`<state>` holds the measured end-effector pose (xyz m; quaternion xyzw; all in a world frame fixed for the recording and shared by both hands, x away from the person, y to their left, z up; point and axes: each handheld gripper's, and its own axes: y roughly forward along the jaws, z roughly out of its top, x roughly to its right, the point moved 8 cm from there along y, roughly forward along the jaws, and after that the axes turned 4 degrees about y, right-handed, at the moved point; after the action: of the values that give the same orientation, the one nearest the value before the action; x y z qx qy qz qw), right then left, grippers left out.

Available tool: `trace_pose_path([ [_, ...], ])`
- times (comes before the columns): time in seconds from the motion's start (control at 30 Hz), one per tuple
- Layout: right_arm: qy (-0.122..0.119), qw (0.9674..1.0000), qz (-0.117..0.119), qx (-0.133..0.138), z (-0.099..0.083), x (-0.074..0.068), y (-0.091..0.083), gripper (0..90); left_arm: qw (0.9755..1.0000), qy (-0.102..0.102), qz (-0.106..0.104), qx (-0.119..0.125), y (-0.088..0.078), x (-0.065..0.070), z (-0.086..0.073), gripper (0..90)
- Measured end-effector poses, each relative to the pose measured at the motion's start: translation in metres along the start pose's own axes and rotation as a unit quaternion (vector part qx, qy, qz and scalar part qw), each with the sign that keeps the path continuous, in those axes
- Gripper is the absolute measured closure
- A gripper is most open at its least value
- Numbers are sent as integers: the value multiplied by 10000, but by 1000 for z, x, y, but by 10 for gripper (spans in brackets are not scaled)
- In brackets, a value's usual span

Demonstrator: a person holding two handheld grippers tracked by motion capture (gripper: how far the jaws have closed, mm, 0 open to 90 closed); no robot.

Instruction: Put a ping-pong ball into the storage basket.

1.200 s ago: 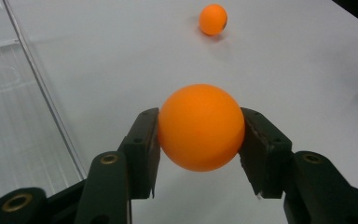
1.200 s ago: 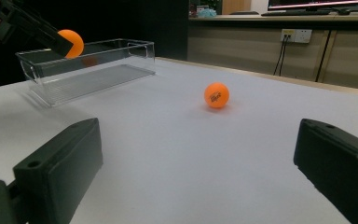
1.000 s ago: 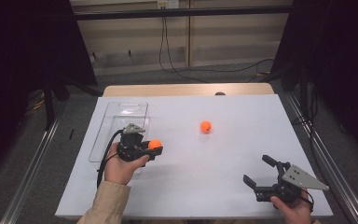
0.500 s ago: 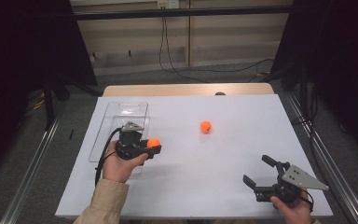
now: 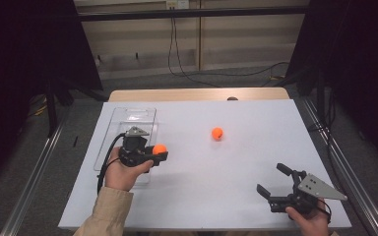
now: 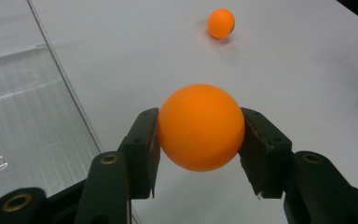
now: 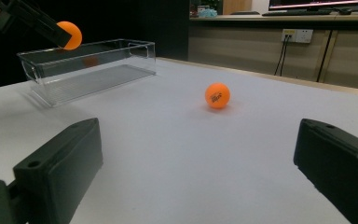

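Note:
My left gripper [image 5: 158,151] is shut on an orange ball [image 5: 159,149], which sits squeezed between the two black jaws [image 6: 200,127]. It hangs above the table just right of the clear plastic box [image 5: 128,120], whose long wall [image 6: 70,93] runs beside the jaws. In the right gripper view the held ball [image 7: 69,35] floats over the box's rim [image 7: 88,49]. A second orange ball [image 5: 217,132] with a printed mark [image 7: 217,95] lies on the white table. My right gripper [image 5: 271,178] stands open near the front right corner, with nothing between its jaws [image 7: 198,137].
The white table top [image 5: 256,123] has a wooden strip along its far edge [image 5: 197,94]. Metal rails [image 5: 34,172] run along both sides, and cables lie on the floor behind. The box's inside holds nothing.
My left gripper, with the ball in it, has drifted a little to the left toward the box. The right gripper and the loose ball have stayed put.

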<state>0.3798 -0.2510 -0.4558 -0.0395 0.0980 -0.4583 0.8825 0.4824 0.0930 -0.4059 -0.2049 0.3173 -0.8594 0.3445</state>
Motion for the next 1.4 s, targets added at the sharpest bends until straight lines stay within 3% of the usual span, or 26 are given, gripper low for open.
trace_pose_path([
  [0.23, -40, 10000, 15, -21, 0, 1, 0, 6, 10000, 2, 21, -32, -3, 0, 2, 510],
  [0.27, -49, 10000, 20, -15, 0, 1, 0, 6, 10000, -64, 7, 60, -2, 1, 3, 511],
  [0.57, -38, 10000, 5, -13, 0, 1, -1, 6, 10000, 25, 20, -10, -5, 0, 5, 510],
  [0.67, -35, 10000, 6, 12, 1, 0, -1, 6, 10000, -50, 8, 58, -4, 1, 7, 510],
  [0.8, -6, 10000, -10, 23, 1, 0, -1, 6, 10000, 53, 39, -28, -6, -2, 6, 510],
  [1.4, -50, 10000, 31, 1, 1, 0, -1, 6, 9999, -34, 125, 15, -11, -11, 7, 510],
])
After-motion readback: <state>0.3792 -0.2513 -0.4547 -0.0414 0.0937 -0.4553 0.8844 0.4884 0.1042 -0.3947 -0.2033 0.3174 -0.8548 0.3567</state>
